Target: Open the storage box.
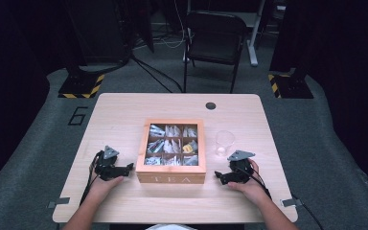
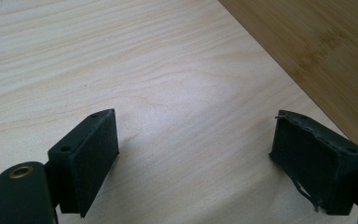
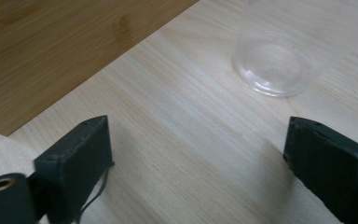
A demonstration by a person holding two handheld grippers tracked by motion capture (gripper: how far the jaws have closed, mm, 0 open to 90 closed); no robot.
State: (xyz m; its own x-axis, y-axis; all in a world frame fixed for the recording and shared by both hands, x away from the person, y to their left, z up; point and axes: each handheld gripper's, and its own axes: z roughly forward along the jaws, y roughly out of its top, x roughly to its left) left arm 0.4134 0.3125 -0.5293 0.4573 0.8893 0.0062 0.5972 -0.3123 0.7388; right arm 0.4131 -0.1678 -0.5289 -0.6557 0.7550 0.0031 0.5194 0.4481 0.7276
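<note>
Tea box [image 1: 171,178]: wooden, rigid, probably heavy; placed mid-table between both grippers. Sachets [image 1: 172,145] inside: light, crinkly, best pinched at an upper edge. Left gripper [image 1: 130,166] and right gripper [image 1: 216,174]: jaws spread wide, nothing held.

We note pale matt wood-grain tabletop [image 1: 124,115], darker smooth wooden tea box [image 1: 171,178], clear glossy plastic cup [image 1: 224,142].

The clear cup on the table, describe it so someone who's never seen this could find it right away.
Start at the wooden tea box in the middle of the table. Just to its right, ahead of the right gripper, stands the cup. It is the one see-through thing there, empty and upright.
</note>
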